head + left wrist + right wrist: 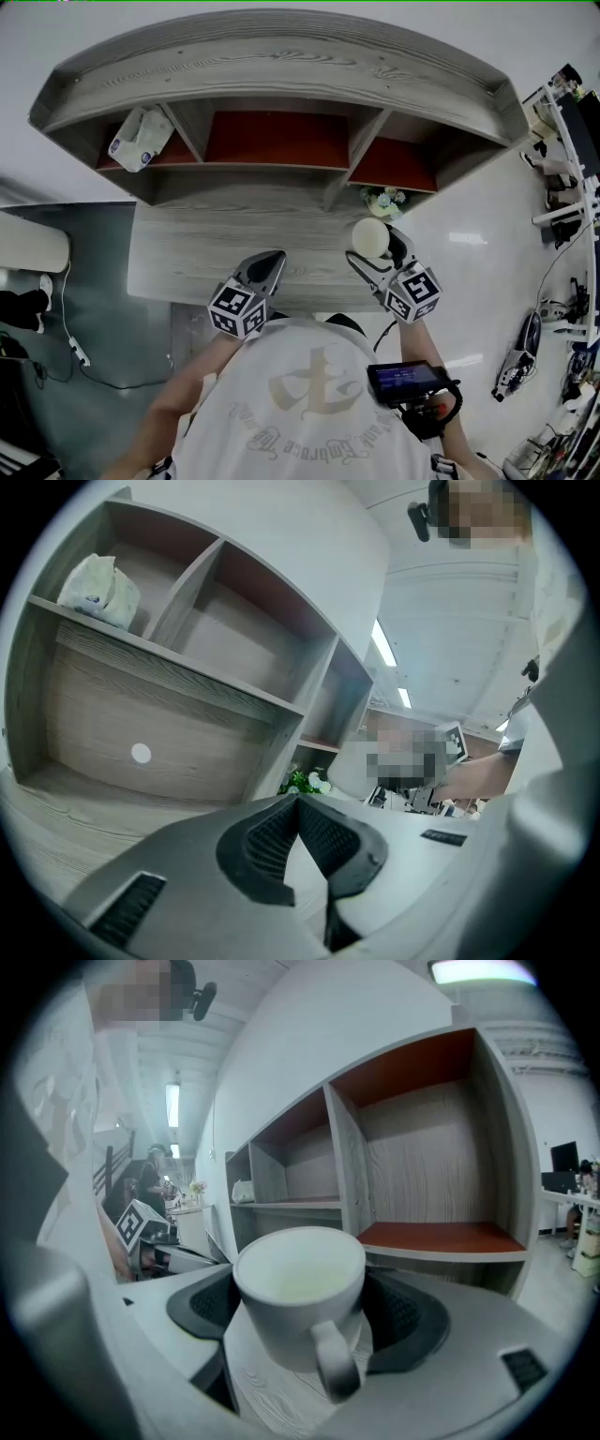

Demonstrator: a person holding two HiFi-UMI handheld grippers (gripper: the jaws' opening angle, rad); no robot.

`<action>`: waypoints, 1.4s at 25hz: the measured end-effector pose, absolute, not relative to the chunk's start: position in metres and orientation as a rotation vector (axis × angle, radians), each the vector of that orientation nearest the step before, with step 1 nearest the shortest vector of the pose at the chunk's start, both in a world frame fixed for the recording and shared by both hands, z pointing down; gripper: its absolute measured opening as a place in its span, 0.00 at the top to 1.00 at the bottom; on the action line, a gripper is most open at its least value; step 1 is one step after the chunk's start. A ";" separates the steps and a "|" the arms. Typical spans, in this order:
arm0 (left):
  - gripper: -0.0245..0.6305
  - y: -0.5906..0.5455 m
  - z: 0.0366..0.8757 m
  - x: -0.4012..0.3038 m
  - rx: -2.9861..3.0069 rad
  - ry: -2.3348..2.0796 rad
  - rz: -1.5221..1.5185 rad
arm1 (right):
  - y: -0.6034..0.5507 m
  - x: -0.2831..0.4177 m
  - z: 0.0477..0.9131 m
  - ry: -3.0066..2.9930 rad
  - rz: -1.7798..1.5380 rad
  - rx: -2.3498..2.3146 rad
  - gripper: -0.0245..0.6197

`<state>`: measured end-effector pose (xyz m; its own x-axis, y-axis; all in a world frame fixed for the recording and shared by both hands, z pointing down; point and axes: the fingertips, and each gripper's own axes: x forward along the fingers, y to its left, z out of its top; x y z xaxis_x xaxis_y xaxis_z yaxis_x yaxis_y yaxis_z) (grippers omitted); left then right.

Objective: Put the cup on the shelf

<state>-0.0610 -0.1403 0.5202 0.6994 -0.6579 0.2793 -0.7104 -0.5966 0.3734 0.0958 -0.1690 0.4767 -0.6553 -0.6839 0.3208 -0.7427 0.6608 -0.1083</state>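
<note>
A white cup (369, 235) with a handle sits between the jaws of my right gripper (377, 249), which is shut on it above the desk. In the right gripper view the cup (298, 1274) stands upright with its handle facing the camera, and the right gripper (302, 1324) clasps its sides. Ahead of it is the shelf's right compartment (441, 1235) with a red-brown floor, nothing on it. My left gripper (270, 262) hovers over the desk to the left, shut with nothing in it; its jaws (298, 804) meet at the tip.
The grey wooden shelf unit (281, 164) has three compartments. A white packet (139, 141) lies in the left one, seen too as the packet (98, 591). A small flower bunch (385, 199) stands under the right compartment. Cluttered tables stand at the far right.
</note>
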 end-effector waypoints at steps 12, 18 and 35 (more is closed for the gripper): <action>0.96 -0.143 0.514 -0.048 2.469 -1.053 0.150 | -0.198 0.139 0.446 -2.616 0.262 1.258 0.32; 0.96 -0.143 0.513 -0.045 2.458 -1.079 0.144 | -0.226 0.161 0.426 -2.606 0.210 1.291 0.32; 0.96 -0.144 0.515 -0.043 2.420 -1.162 0.150 | -0.319 0.183 0.428 -2.476 0.301 1.389 0.32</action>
<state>-0.0428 -0.1435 0.5147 0.6395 -0.7143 0.2845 -0.7631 -0.5445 0.3481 0.1830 -0.3193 0.4276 -0.4958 -0.7967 0.3456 -0.8563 0.5147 -0.0419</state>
